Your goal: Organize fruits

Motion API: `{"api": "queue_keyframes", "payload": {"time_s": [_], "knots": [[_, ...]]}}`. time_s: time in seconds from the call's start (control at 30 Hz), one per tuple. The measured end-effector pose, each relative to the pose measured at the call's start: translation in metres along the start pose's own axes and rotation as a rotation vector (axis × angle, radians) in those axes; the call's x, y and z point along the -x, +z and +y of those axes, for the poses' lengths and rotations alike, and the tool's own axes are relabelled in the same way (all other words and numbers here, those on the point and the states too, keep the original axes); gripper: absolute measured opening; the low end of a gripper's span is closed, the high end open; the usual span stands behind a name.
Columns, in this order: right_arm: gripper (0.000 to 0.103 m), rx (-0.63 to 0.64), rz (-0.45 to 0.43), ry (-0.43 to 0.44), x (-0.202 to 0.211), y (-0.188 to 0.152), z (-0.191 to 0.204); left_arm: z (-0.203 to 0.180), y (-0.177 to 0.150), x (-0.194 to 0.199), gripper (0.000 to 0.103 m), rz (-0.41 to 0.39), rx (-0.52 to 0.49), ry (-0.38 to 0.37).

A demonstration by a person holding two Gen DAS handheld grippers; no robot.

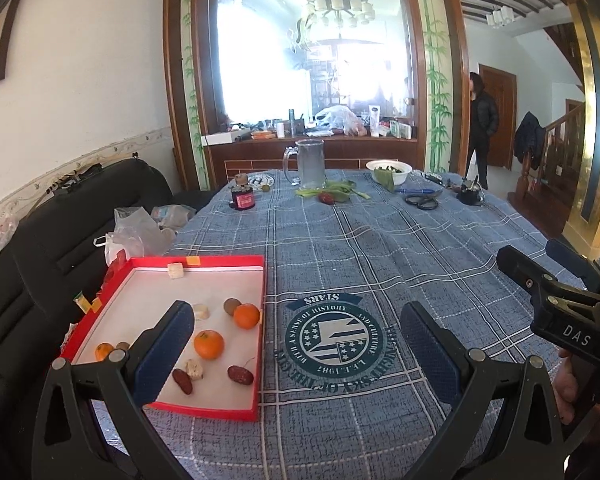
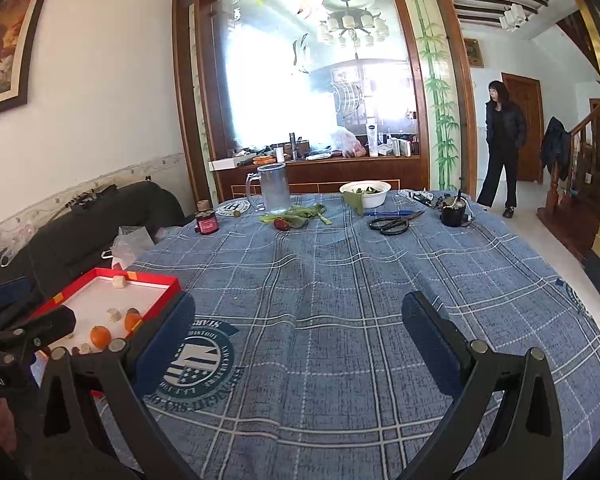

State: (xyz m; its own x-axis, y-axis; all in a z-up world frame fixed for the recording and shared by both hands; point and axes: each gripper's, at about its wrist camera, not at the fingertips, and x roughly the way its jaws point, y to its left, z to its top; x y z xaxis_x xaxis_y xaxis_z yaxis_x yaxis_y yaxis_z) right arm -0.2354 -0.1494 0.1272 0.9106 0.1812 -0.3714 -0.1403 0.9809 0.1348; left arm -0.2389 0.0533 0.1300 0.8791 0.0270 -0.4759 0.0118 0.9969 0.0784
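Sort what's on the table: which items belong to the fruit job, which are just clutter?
Job:
- red tray
- oranges in the tray
- red dates in the tray
- loose red fruit at the far end of the table

Clutter:
- glass mug
- white bowl
- scissors
- blue pen
- small jar
- green leaves

My left hand-held gripper (image 1: 296,344) covers part of the red tray (image 1: 204,259), and one small orange (image 1: 104,351) by the near corner shows only partly behind its finger. In the right wrist view the tray's near end is hidden behind my grippers. What lies in the white bowl (image 2: 365,193) is too small to tell. The framed picture (image 2: 8,46) is cut off by the picture's edge.
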Motion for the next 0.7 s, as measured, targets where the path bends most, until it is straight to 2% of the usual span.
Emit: {"api": "queue_keyframes", "payload": {"time_s": [0.33,0.7], "knots": [[0.103,0.04,-0.016,0.006,0.031,-0.006,0.034,0.018,-0.016,0.019,0.103,-0.002,0.002,0.069],[0.103,0.1,-0.063,-0.002,0.072,-0.004,0.084,0.057,-0.028,0.059,0.103,-0.074,0.07,0.111]]}}
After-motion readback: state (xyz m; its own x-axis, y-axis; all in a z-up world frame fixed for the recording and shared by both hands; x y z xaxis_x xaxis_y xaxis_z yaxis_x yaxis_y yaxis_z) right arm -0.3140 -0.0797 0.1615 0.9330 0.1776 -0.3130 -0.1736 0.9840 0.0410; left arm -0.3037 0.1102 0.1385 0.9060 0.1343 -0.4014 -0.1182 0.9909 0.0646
